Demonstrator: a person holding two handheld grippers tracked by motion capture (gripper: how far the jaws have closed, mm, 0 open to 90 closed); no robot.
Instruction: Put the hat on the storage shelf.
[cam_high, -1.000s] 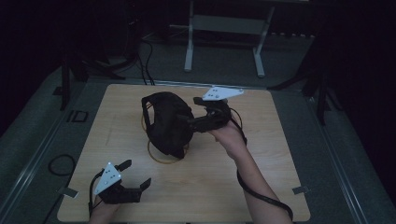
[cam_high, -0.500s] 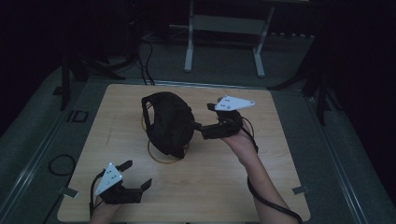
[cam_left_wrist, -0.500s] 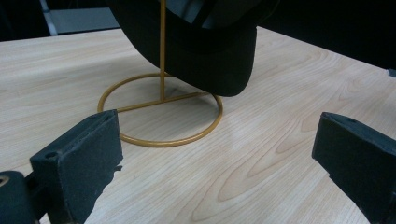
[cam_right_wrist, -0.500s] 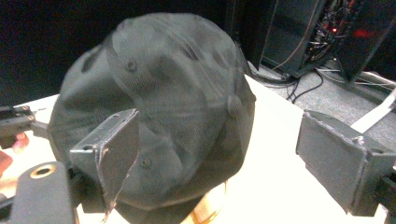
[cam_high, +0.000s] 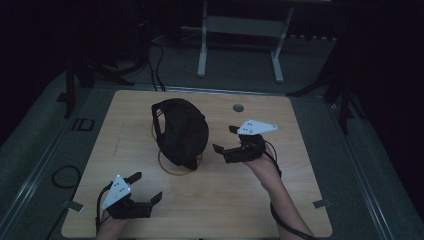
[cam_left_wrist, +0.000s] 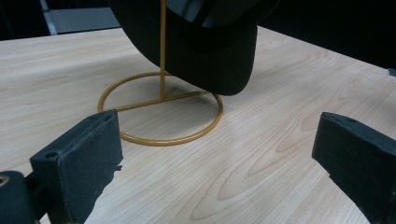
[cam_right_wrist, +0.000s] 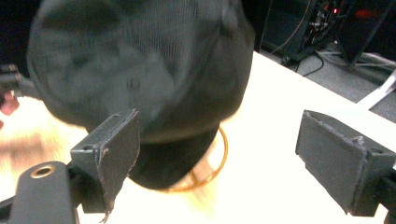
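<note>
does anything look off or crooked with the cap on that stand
Nothing is spilled or broken. The black cap hangs tilted on the gold wire stand, its brim drooping over the ring base, so it looks lopsided. Both the left gripper and the right gripper are open and clear of it.

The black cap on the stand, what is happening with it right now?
A person works at the wooden table with tongs in each hand. The black cap hangs on a gold wire stand. The right tongs are open beside the cap, not touching it. The left tongs wait open near the front edge.
</note>
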